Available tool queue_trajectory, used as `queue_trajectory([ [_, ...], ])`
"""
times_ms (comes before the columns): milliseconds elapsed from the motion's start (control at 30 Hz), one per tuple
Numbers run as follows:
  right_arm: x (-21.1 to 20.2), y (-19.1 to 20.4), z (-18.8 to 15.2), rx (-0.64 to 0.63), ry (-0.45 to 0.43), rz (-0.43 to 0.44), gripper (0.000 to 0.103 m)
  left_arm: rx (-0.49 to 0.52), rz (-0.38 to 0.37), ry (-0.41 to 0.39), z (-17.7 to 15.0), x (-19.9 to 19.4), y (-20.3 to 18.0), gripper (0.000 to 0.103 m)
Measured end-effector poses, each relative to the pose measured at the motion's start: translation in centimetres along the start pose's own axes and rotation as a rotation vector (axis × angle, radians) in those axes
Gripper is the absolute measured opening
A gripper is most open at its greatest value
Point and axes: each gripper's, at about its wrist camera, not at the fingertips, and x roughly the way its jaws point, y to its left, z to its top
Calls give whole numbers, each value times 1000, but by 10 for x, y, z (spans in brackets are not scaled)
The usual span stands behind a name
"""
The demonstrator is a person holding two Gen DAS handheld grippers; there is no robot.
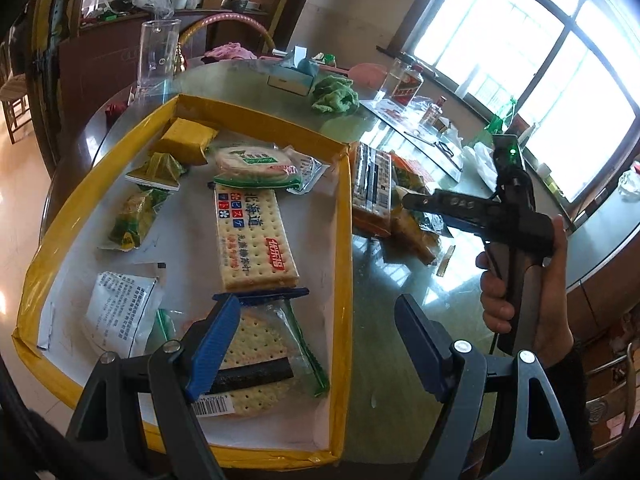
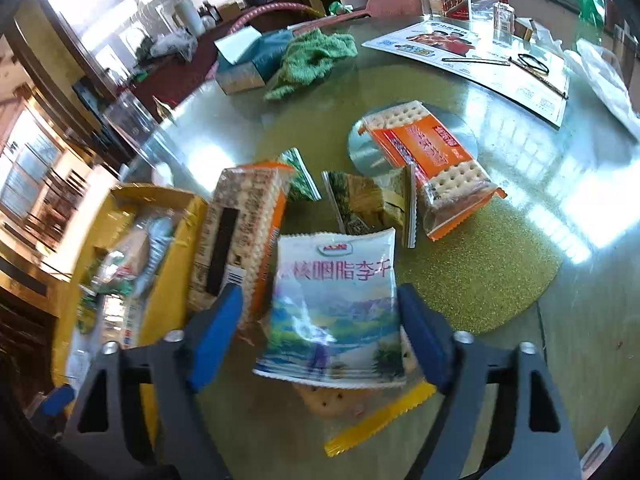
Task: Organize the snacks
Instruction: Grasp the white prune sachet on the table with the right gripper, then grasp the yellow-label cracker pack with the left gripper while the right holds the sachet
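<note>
Tongs on my right [image 2: 320, 328] hold a plum packet [image 2: 334, 308] between their pads, my left tongs [image 1: 320, 340] gape wide over the yellow tray [image 1: 344, 264] already part-filled with snacks, while orange cracker packs [image 2: 436, 168] still wait farther out on the desk [image 2: 520, 220].
</note>
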Motion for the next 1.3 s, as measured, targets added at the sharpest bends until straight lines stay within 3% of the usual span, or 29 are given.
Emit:
queue_trajectory([
  [33,1,1,-1,-7,-2,-28,63,4,-3,-2,-1,-1,-1,80],
  [67,0,2,-4,-17,-10,-65,62,8,-4,-6,-2,-2,-2,80],
  [267,-26,-13,-25,27,-84,-20,57,26,-25,-1,-7,-4,-15,80],
  [467,-32,-30,-40,51,-92,109,56,63,-32,25,-9,3,-35,80],
  [600,-28,-42,-40,157,-67,148,56,67,-32,23,-10,1,-42,80],
  [733,-40,-30,-58,155,-83,285,56,103,-12,22,-8,3,-52,80],
  [867,-69,-44,-78,214,-208,242,56,155,-5,49,3,18,-67,80],
  [1067,-85,-98,-98,397,-363,170,56,266,13,146,28,75,-106,80],
  [1200,-100,-106,-104,403,-440,138,56,228,33,221,44,119,-121,80],
  [1300,-107,-96,-104,363,-474,81,56,208,1,252,55,142,-131,80],
])
